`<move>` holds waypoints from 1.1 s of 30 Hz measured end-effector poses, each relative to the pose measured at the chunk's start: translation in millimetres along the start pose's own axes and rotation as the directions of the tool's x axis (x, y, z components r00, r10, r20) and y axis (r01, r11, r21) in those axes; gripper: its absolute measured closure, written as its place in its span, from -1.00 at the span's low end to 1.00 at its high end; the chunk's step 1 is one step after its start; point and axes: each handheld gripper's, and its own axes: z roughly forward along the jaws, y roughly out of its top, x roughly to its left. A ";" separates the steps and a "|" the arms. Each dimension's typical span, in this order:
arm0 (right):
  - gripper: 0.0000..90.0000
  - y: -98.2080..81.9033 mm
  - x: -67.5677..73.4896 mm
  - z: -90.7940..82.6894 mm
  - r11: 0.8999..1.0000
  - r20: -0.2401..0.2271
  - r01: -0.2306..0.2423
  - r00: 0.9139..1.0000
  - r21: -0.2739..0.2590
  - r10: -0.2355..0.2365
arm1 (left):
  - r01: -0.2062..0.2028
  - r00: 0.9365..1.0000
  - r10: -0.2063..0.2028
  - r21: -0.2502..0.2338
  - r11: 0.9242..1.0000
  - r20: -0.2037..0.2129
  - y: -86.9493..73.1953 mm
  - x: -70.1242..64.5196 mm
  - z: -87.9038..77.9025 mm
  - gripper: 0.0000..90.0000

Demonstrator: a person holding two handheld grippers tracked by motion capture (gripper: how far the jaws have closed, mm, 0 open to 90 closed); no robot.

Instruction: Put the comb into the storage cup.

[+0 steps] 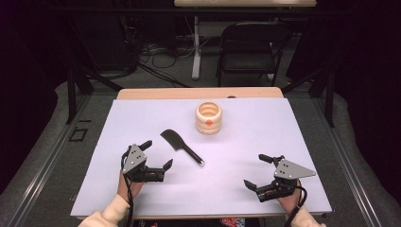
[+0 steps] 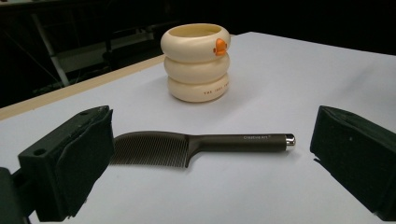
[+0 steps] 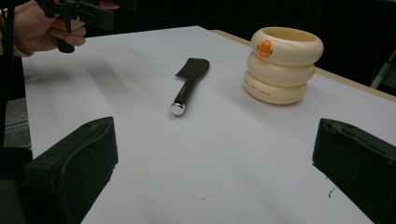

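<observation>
left gripper (image 1: 157,153) low over the white table (image 1: 255,142), jaws wide, nothing between them, pointed at comb | comb (image 1: 181,146) flat just ahead of it, near cream holder (image 1: 208,117) | right gripper (image 1: 255,171) well apart, jaws wide, held in hand (image 1: 288,201)

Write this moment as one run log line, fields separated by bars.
left gripper: open, near comb | right gripper: open, empty | comb: flat on table | ringed cream holder: upright

Black comb (image 1: 181,146) with fine teeth and a chrome-capped handle, lying flat on the white counter (image 1: 246,189), untouched, handle toward the near edge, cream three-ringed holder (image 1: 208,117) with orange mark upright just beyond it
</observation>
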 end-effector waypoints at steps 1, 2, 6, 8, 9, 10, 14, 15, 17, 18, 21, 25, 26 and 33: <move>-1.00 -0.1 0.1 0.0 1.000 -0.001 0.000 1.000 0.001 0.000 | -0.001 1.000 0.001 0.001 1.000 -0.004 0.8 0.1 1.4 -1.00; -1.00 -0.1 0.0 -0.2 1.000 0.000 0.002 1.000 0.000 -0.002 | 0.002 1.000 -0.002 0.003 1.000 -0.004 1.5 0.2 2.9 -1.00; -1.00 -0.4 -0.3 -0.1 1.000 0.001 -0.004 1.000 0.000 0.004 | 0.006 1.000 -0.006 0.020 1.000 -0.004 4.0 -0.3 10.6 -1.00; -1.00 -0.5 -0.4 0.1 1.000 0.001 -0.003 1.000 0.000 0.003 | 0.008 1.000 -0.008 0.034 0.999 0.003 4.7 -0.8 14.7 -1.00; -1.00 -0.5 -0.4 0.2 1.000 0.000 -0.003 1.000 0.000 0.003 | 0.010 1.000 -0.010 0.037 0.999 0.004 4.7 -1.4 16.9 -1.00; -1.00 -0.4 -0.3 0.2 1.000 0.000 -0.003 1.000 0.001 0.003 | 0.002 1.000 -0.003 0.046 0.999 0.011 5.1 -2.2 21.1 -1.00; -1.00 -0.4 -0.6 1.0 1.000 -0.002 -0.003 1.000 0.000 0.003 | -0.002 1.000 0.001 0.063 0.998 0.018 6.3 -4.3 27.1 -0.99; -1.00 -0.5 -0.4 1.6 1.000 -0.004 -0.007 1.000 0.001 0.008 | -0.002 1.000 0.001 0.068 0.998 0.019 6.6 -4.9 29.0 -0.99; -1.00 -0.5 -0.8 1.8 1.000 -0.005 -0.001 1.000 0.001 0.001 | -0.005 1.000 0.003 0.079 0.997 0.023 7.3 -5.9 33.2 -0.99; -1.00 -0.5 -0.9 2.0 1.000 -0.006 -0.002 1.000 0.002 0.002 | -0.004 1.000 0.002 0.090 0.996 0.022 7.5 -7.0 37.0 -0.99; -1.00 -0.4 -0.7 2.1 1.000 -0.006 -0.003 1.000 0.002 0.003 | 0.001 1.000 -0.003 0.099 0.995 0.021 7.3 -7.7 40.8 -1.00; -1.00 -0.4 -1.1 2.2 1.000 -0.006 0.001 1.000 0.010 -0.001 | 0.014 0.999 -0.019 0.127 0.992 0.031 9.1 -9.4 50.9 -1.00; -1.00 -0.5 -1.1 2.0 1.000 -0.006 -0.001 1.000 0.008 0.001 | 0.014 0.999 -0.019 0.127 0.992 0.031 9.1 -9.4 50.9 -1.00; -1.00 -0.7 -1.0 2.3 1.000 -0.002 -0.003 1.000 0.014 0.003 | 0.008 0.999 -0.014 0.156 0.988 0.038 11.8 -12.3 64.7 -1.00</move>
